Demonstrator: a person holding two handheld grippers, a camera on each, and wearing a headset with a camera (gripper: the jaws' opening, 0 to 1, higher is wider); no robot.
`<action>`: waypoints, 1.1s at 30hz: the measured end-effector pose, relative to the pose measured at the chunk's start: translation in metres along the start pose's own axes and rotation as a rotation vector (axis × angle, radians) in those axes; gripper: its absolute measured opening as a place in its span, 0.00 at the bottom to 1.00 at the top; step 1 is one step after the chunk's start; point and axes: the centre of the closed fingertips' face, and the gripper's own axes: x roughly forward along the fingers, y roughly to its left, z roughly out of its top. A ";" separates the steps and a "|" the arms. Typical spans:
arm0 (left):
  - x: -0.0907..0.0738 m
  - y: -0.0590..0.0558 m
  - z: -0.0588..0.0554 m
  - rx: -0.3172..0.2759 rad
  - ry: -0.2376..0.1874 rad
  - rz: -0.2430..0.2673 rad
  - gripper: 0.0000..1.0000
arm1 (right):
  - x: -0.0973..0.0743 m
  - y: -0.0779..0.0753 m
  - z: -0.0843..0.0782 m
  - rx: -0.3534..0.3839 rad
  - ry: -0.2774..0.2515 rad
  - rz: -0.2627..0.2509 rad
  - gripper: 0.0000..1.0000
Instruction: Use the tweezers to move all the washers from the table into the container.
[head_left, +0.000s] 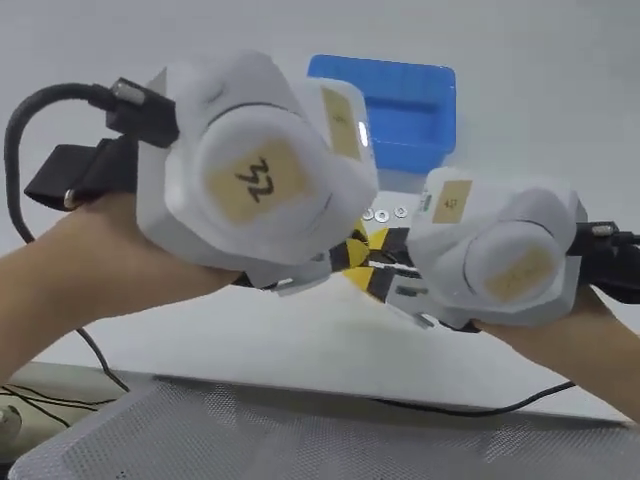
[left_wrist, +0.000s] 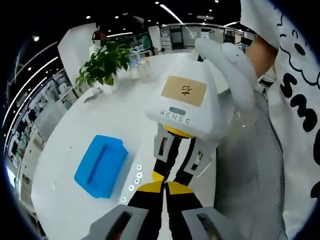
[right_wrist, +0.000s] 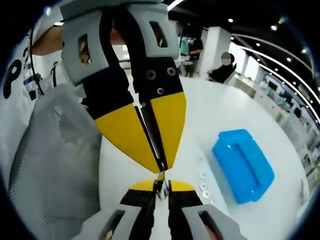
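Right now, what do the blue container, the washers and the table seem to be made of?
Blue container: looks like moulded plastic, with uniform colour, a rounded rim and a soft sheen. Washers: probably metal, small silvery rings, though too small to be sure. Table: smooth white top with little gloss; laminate or painted, cannot tell which.

The white housing (left_wrist: 200, 117) of my right gripper (left_wrist: 167, 172) carries the grey brand print XENSE; the last letter is unclear. The tan label (left_wrist: 184, 90) above it reads 42. My left gripper's rear label (head_left: 255, 180) reads 22. My shirt (left_wrist: 300, 110) shows black letters, partly SM.
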 end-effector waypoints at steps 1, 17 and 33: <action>0.001 0.004 0.001 -0.014 -0.014 0.031 0.00 | 0.000 -0.001 -0.001 0.006 0.002 -0.009 0.04; -0.053 0.027 -0.097 -0.750 -0.206 0.536 0.63 | -0.005 -0.015 0.002 0.247 -0.085 -0.032 0.04; -0.063 0.034 -0.096 -0.677 -0.251 0.687 0.89 | 0.017 -0.077 0.048 0.325 -0.213 -0.071 0.04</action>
